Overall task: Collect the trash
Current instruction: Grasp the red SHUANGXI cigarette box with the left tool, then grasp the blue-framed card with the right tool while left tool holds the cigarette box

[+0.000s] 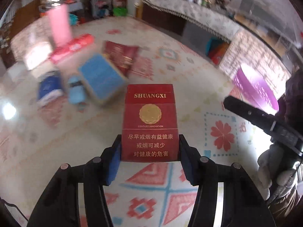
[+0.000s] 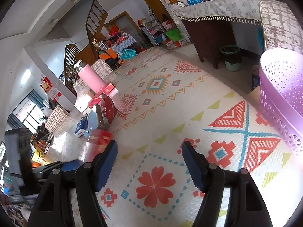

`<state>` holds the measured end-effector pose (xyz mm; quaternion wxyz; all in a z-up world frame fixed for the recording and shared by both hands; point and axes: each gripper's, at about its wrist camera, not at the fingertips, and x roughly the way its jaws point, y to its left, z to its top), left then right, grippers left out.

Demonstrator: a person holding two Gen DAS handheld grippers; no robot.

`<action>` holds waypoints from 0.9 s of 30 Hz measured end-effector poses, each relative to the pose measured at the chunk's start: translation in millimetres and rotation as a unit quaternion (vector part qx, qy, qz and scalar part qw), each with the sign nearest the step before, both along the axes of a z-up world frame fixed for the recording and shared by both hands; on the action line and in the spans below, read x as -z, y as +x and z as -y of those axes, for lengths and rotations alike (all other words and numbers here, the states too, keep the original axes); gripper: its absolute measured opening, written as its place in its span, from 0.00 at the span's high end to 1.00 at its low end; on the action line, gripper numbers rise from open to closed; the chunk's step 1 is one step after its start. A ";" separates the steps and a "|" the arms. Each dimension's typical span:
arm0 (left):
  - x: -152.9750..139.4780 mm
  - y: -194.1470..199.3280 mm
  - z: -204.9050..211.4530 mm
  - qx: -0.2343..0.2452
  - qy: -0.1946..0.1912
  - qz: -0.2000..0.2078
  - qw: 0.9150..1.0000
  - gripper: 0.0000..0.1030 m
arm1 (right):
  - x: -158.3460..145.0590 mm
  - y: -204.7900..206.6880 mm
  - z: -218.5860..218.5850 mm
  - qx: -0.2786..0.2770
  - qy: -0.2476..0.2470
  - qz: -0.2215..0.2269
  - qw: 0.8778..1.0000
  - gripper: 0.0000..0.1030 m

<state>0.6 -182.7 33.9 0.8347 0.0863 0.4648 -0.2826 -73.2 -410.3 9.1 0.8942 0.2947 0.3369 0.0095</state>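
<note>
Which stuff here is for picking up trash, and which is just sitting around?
For the job: red cigarette pack in the left gripper, purple basket, right gripper.
Just lying about: pink bottle, blue box.

My left tongs (image 1: 150, 147) clamp cigarette pack (image 1: 150, 121) over table mat (image 1: 170, 71); box (image 1: 100, 77), bottle (image 1: 58, 26) behind-left; basket (image 2: 280, 98) right.

Your left wrist view smears the far clutter while the red cigarette pack (image 1: 150, 123) stays sharp. Daylight glares off the glossy patterned tablecloth (image 2: 161, 113) and bleaches the purple basket (image 2: 280, 94). Fisheye edges bend and darken.
</note>
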 end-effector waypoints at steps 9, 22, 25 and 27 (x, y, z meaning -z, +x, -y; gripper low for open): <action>-34.1 21.1 -96.8 -0.109 -0.052 0.028 0.992 0.47 | 1.5 4.0 -3.9 -0.002 -0.012 -0.011 1.000 0.24; -24.7 46.0 -178.4 -0.210 -0.084 0.021 0.974 0.47 | -37.0 68.4 -106.4 -0.136 -0.130 -0.042 0.981 0.24; -20.5 48.8 -183.0 -0.232 -0.071 0.027 0.970 0.47 | -40.2 99.9 -144.2 -0.149 -0.208 -0.037 0.966 0.25; -19.5 50.2 -185.7 -0.234 -0.075 0.026 0.969 0.47 | -39.3 118.8 -163.9 -0.156 -0.238 -0.033 0.958 0.26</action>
